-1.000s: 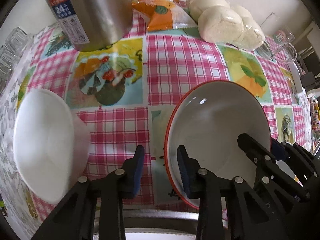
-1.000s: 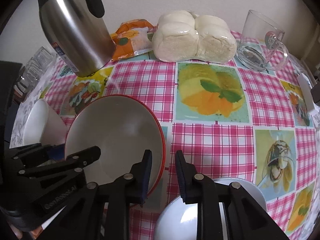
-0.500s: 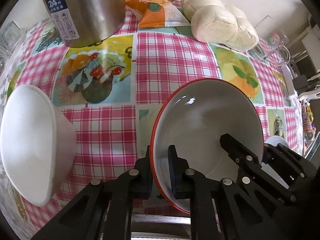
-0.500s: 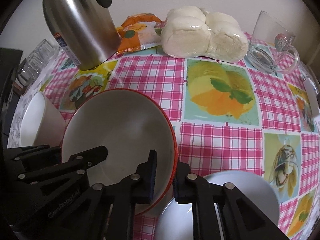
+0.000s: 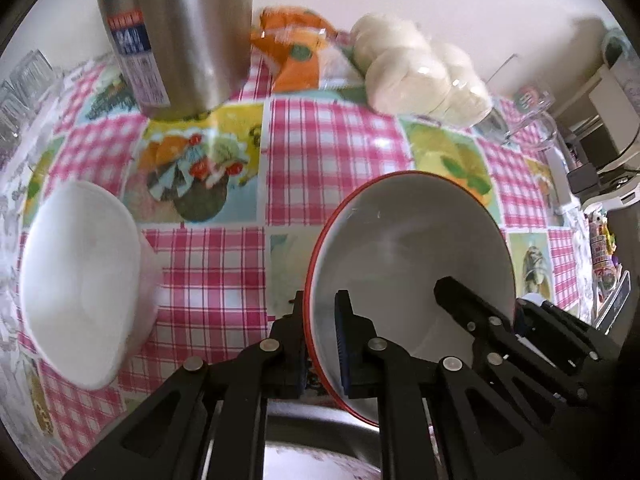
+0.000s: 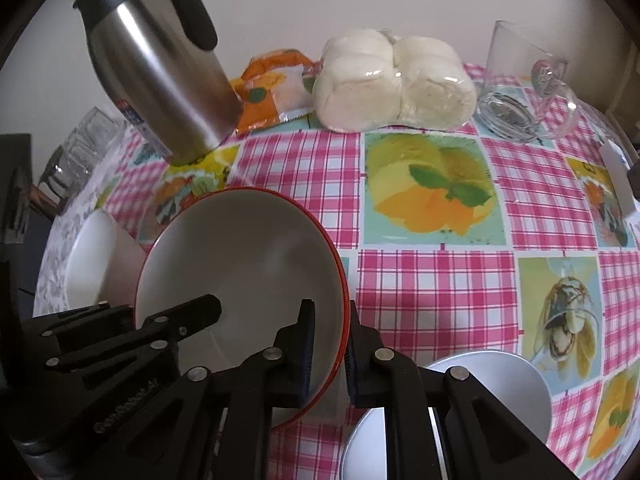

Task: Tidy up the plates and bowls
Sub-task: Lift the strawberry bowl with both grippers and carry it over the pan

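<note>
Red-rimmed bowl seemingly lifted, both tongs clamping its rim.

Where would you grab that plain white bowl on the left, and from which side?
By its thin rim, from above: the white bowl sits open side up on the tablecloth, so one finger can slip inside and one outside, as both claws now pinch the red-rimmed bowl.

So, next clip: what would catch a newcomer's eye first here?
The red-rimmed bowl in the middle, pinched on opposite edges by the left hand-held gripper and the right hand-held gripper. Under it lies a loud pink-checked tablecloth with fruit pictures. At the back stand a steel jug on the left and wrapped white buns beside it.
</note>
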Demonstrator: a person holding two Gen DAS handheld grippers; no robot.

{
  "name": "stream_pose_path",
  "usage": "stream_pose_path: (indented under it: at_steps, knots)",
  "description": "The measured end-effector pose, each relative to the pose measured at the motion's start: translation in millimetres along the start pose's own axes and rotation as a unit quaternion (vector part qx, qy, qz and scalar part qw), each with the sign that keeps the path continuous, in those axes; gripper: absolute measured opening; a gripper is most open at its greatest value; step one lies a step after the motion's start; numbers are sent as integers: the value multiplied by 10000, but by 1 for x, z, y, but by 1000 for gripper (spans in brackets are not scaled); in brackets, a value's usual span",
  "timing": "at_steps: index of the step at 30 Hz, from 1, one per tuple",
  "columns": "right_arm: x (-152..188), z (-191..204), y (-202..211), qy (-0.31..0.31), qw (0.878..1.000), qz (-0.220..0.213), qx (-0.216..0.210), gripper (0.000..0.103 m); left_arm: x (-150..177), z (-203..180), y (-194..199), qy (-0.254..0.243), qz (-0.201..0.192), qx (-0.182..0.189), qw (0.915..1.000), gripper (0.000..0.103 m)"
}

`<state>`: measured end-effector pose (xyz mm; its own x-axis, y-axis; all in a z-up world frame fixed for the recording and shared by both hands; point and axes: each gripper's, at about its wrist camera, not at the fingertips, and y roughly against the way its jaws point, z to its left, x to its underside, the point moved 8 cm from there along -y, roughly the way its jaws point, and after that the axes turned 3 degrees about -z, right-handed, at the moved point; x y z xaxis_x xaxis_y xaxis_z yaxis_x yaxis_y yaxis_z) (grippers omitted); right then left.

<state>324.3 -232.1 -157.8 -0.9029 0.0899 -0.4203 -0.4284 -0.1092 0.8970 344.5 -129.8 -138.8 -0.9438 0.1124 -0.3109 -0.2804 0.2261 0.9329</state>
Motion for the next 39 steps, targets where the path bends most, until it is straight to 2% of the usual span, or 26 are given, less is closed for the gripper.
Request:
stream_pose_path:
  at_steps: [8,14,21,31,39]
  knots:
    - [-1,4,46,-141,9991,-391,-102,14,15,-10,42,169,-236,50,9996,13]
    - [14,8,73,-305,9979,-496,-295,14,32,-21,71,84,-538,-146,9984,13]
    - [41,18,107,-327,9959,-753,-383,14,57,-20,97,240,-828,-143,9962,13]
    - [87,22,133,-700,9897,-1086,-620,14,105,-21,122,244,-1183,-203,9925,13]
    - [115,32,137,-760,9886,-1151,-610,15,132,-9,124,347,-1168,-212,9923,13]
